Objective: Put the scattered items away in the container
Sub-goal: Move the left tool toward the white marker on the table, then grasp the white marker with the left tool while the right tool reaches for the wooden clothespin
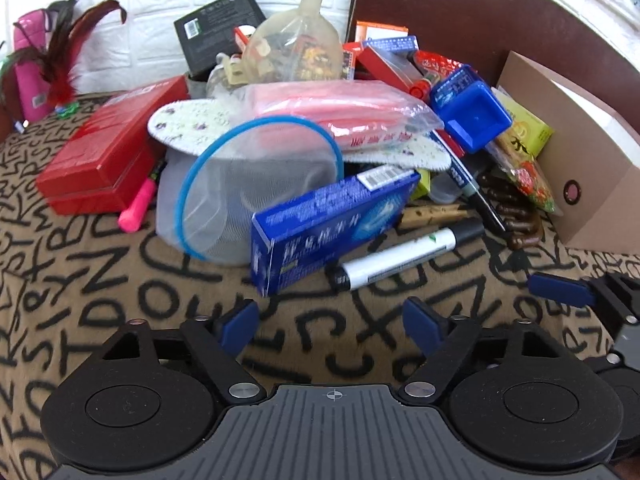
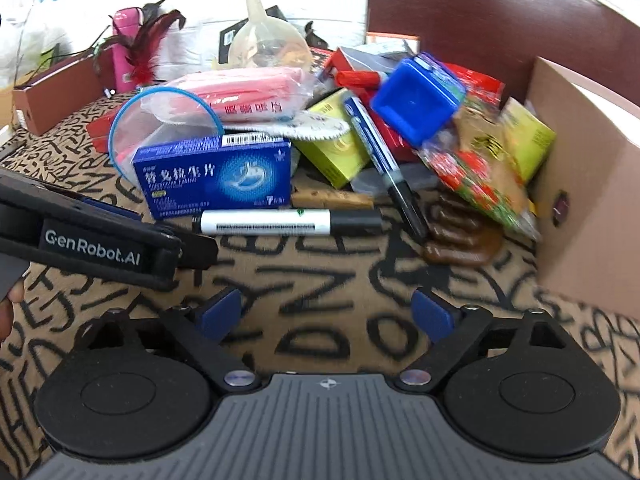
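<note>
Left wrist view: the left gripper hangs with jaws spread and empty; the blue box lies just ahead of its fingertips, with the marker ahead to the right. Both look light and stiff; the box is best pinched across its narrow sides.

Right wrist view: the right gripper, also spread and empty, faces the marker straight ahead. Only here is the cardboard container seen rising close on the right.

Medicine box leans at the pile's front, marker lying on the cloth just before it; mesh bag behind-left of the box, cardboard box at right edge, funnel atop rear.
</note>
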A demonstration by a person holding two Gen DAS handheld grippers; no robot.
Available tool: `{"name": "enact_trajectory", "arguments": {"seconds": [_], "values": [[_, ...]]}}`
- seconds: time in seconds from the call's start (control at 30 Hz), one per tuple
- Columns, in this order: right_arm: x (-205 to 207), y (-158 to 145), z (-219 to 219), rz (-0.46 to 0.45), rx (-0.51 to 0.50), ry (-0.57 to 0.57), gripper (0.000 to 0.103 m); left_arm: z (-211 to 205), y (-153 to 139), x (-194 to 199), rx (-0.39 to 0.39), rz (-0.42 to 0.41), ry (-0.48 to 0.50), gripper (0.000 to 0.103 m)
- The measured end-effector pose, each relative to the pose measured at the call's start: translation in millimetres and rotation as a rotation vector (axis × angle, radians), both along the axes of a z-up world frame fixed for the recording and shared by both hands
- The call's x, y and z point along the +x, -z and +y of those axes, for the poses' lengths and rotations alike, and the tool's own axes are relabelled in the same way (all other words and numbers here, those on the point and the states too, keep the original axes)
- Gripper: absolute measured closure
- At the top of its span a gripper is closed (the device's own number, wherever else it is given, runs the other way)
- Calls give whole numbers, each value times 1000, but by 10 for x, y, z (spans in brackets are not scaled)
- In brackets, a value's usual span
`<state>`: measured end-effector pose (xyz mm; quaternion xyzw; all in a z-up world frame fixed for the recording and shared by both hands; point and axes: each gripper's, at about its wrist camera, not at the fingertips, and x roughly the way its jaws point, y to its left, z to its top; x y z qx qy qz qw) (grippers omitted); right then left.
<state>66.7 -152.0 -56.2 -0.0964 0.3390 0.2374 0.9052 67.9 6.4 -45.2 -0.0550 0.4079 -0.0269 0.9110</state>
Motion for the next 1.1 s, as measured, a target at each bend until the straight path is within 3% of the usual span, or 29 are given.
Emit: {"name": "enact_trajectory", "arguments": {"seconds": [0.33, 0.47, 0.6, 0.83, 0.97, 1.1], "values": [[408, 74, 129, -51, -1, -140, 12, 28, 33, 319, -5, -10, -17, 18], [391, 56, 150, -39, 19, -162, 24, -18, 37, 315, 17, -20, 4, 26], [264, -1, 93, -8, 54, -151, 42, 14, 10, 222, -6, -15, 25, 39], [-252, -98, -28, 15, 59, -154, 41, 70, -1, -92, -91, 11, 46, 39], [-565, -138, -58, 34, 96, -208, 40, 101, 2, -236, -87, 11, 18, 33], [-762, -182, 30, -26, 36, -264, 36, 203, -34, -340, -129, 38, 2, 32]]}}
